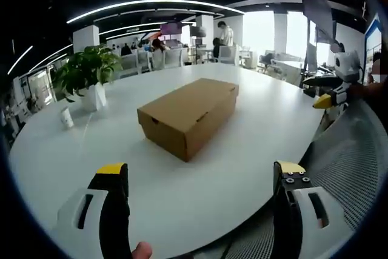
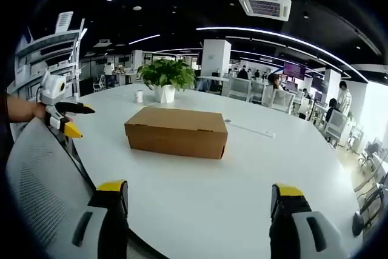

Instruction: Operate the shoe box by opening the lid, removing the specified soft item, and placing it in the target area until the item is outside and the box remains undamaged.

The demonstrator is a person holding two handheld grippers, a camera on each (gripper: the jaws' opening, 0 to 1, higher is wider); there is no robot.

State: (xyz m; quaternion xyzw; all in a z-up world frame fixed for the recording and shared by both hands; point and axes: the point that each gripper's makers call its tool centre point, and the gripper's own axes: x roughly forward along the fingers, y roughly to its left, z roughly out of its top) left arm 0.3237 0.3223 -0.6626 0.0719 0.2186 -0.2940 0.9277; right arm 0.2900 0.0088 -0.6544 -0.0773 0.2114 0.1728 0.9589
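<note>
Nothing looks started yet: the shoe box [image 1: 189, 115] sits closed at the centre of the frame on the white table [image 1: 242, 150], its lid down. The left gripper [image 1: 200, 177] and right gripper [image 2: 199, 195] are spread wide, fingers empty, well short of the box.

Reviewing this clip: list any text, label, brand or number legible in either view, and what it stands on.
No text is legible in either view.
The cardboard shoe box shows plain brown faces with no print.
The small white cup beside the potted plant has a faint mark, too small to read.
The wall screens at the back are too blurred to read.
</note>
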